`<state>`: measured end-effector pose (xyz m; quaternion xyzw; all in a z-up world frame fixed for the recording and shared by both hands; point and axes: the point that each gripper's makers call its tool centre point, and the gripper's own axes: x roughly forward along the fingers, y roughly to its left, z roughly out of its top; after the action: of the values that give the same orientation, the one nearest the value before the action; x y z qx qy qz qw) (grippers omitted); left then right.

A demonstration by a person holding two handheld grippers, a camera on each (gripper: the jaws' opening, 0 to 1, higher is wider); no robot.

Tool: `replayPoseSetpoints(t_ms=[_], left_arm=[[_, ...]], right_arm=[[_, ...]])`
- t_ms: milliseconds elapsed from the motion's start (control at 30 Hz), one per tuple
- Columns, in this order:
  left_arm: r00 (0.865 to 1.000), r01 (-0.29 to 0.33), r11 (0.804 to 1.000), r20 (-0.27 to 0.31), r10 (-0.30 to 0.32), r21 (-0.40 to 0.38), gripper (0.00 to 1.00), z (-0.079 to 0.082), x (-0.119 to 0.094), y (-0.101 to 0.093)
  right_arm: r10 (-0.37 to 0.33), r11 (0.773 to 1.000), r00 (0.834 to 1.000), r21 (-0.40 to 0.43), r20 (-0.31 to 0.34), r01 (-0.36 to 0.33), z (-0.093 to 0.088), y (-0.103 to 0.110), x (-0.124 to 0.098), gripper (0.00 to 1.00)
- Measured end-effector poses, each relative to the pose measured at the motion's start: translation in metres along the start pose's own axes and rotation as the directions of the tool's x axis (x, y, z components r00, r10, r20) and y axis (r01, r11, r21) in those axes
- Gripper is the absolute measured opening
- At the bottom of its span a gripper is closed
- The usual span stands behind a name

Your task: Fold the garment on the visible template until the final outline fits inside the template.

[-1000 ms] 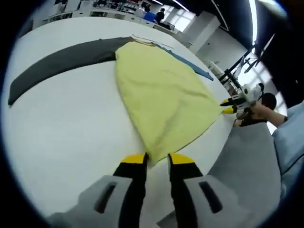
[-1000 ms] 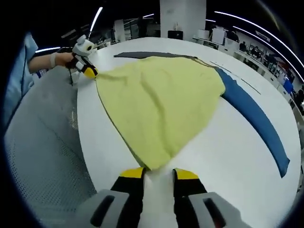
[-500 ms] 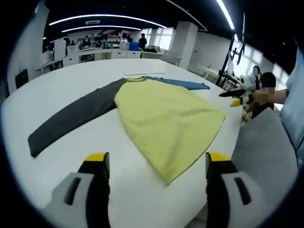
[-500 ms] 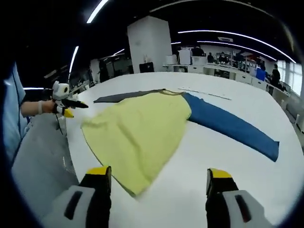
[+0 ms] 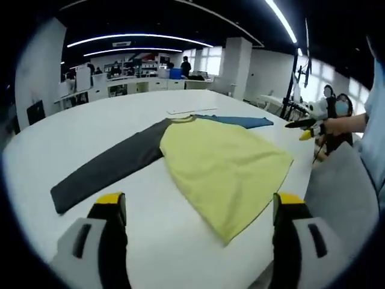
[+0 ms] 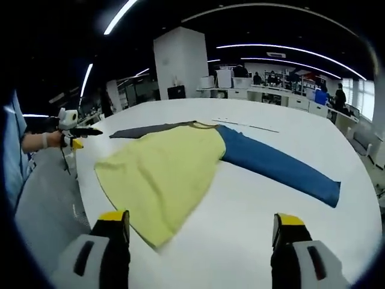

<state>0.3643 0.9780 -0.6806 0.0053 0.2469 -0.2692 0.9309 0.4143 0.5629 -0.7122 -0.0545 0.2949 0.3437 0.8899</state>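
On the white worktop [image 5: 90,120], seen from the left gripper view, the garment [image 5: 222,159] lies flat and spread out. At far left its dark grey sleeve [image 5: 108,168] stretches out toward the near edge of the worktop. Next comes the yellow body [image 5: 228,162], its hem corner pointing toward the camera. Beyond it the blue sleeve [image 5: 240,120] extends toward the far right. Farther right, the right claw [image 5: 304,129] is held by a gloved hand [image 5: 337,125] off the edge of the worktop, apart from the cloth. The left claw [image 5: 198,208] stands wide at the bottom of this view, its yellow-tipped jaws far apart and holding nothing, with the hem between them but untouched.

In the right gripper view, the left claw [image 6: 81,137] appears at far left, held in a hand [image 6: 45,139] clear of the worktop [image 6: 289,229]. To its right lies the garment [image 6: 180,165]: the grey sleeve [image 6: 147,129] behind, the yellow body [image 6: 159,174] in the middle, the blue sleeve [image 6: 277,168] running out to the right. A thin pale strip [image 6: 243,124] lies on the worktop beyond the collar. The right claw [image 6: 201,226] is likewise wide and empty, above bare worktop just beside the hem.
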Motion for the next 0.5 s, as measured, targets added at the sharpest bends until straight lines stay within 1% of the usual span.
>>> replayPoseSetpoints(t_ms=[67, 200, 400, 467, 500], left_arm=[[1.000, -0.005, 1.000, -0.002, 0.005, -0.011, 0.99, 0.000, 0.001, 0.002], [1.000, -0.021, 1.000, 0.015, 0.021, -0.011, 0.99, 0.004, 0.001, 0.005], [0.999, -0.016, 1.000, 0.035, 0.017, -0.019, 0.99, 0.010, -0.001, 0.005], [0.999, -0.025, 1.000, 0.037, 0.025, -0.015, 0.99, 0.011, -0.002, 0.008], [0.999, -0.029, 0.999, 0.039, 0.030, -0.014, 0.99, 0.012, -0.003, 0.008]], right_arm=[[-0.009, 1.000, 1.000, 0.000, 0.003, 0.009, 0.000, -0.004, -0.001, 1.00], [-0.032, 0.999, 0.999, 0.027, -0.004, 0.032, 0.000, -0.019, -0.003, 0.98], [-0.083, 0.993, 0.996, 0.083, 0.014, 0.082, 0.009, -0.057, -0.007, 0.97], [-0.090, 0.992, 0.996, 0.095, 0.005, 0.089, 0.009, -0.068, -0.007, 0.95], [-0.112, 0.989, 0.994, 0.094, 0.008, 0.111, 0.010, -0.078, -0.007, 0.93]])
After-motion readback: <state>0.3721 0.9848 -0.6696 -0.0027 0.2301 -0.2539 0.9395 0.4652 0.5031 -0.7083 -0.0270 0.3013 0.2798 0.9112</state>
